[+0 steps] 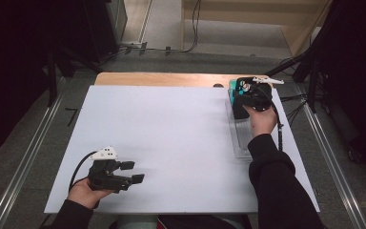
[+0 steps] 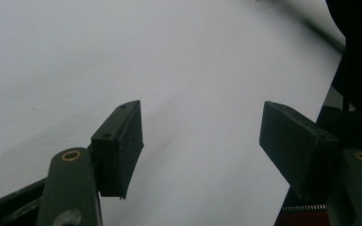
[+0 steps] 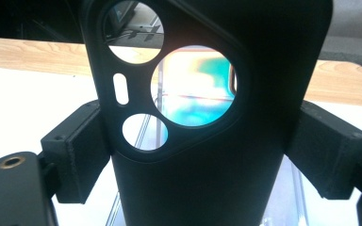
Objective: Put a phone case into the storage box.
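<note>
Right now the right gripper sits at the far right of the bench, its fingers pinching a black phone case by its two long side edges. Case is upright between the pads, camera cut-outs at the top, over the far end of a clear tray on the right edge of the bench. Something teal is just beyond it, too small to name.

Left gripper rests low at the near left, fingers spread apart with only bare white surface between them, holding nothing.

Handling guess: the case looks light, thin-walled and a bit flexible, probably matte rubbery plastic, so not slippery. It is hollow, so a hard squeeze across the sides could bow it inward and let it pop out. Best hold is where it is now, on the side rails below the camera window where the wall is continuous; the area around the cut-outs looks weakest. Not fragile, a drop would likely do no harm.
</note>
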